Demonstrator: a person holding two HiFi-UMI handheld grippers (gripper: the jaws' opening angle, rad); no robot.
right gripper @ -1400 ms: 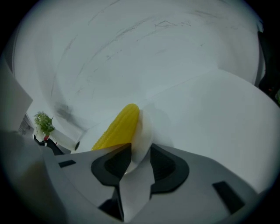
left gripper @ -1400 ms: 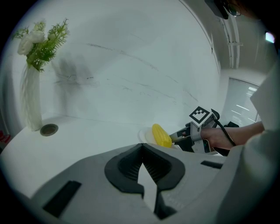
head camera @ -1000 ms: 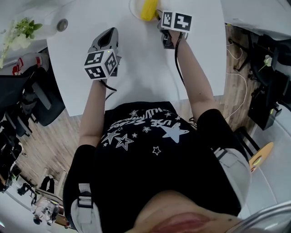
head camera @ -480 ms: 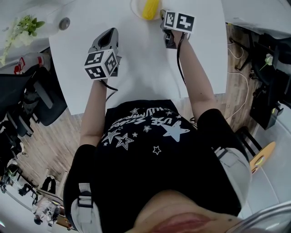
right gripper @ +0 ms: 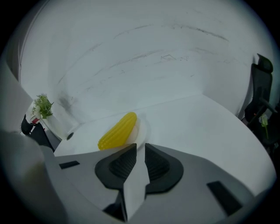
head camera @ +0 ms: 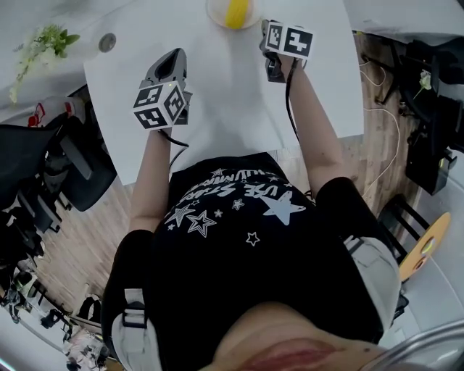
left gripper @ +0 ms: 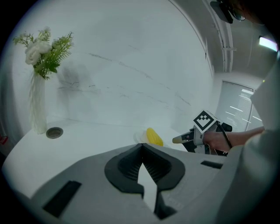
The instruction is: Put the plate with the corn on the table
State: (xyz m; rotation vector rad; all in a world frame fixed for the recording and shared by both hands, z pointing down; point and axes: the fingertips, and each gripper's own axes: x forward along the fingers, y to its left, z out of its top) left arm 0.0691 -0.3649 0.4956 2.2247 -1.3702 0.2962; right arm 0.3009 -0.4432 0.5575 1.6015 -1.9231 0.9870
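A yellow corn cob (head camera: 235,11) lies on a small white plate (head camera: 216,14) that rests on the white table (head camera: 217,116) at its far edge. My right gripper (head camera: 267,40) hovers just right of the plate and apart from it. In the right gripper view the corn (right gripper: 117,131) and plate (right gripper: 141,127) lie just past the jaws. The right gripper (right gripper: 140,146) is closing, a narrow gap remains, and nothing is between its fingers. My left gripper (head camera: 172,61) is over the table's left half. Seen in its own view, the left gripper (left gripper: 141,148) is shut and empty.
A white vase with flowers (left gripper: 38,105) and a small round disc (left gripper: 54,132) stand at the table's far left corner. Dark office chairs (head camera: 65,167) crowd the floor to the left. Cables (head camera: 380,138) trail on the wooden floor to the right.
The right gripper has drawn back a little from the plate and its jaws have narrowed. The plate with the corn stays on the table. The left gripper has hardly moved.
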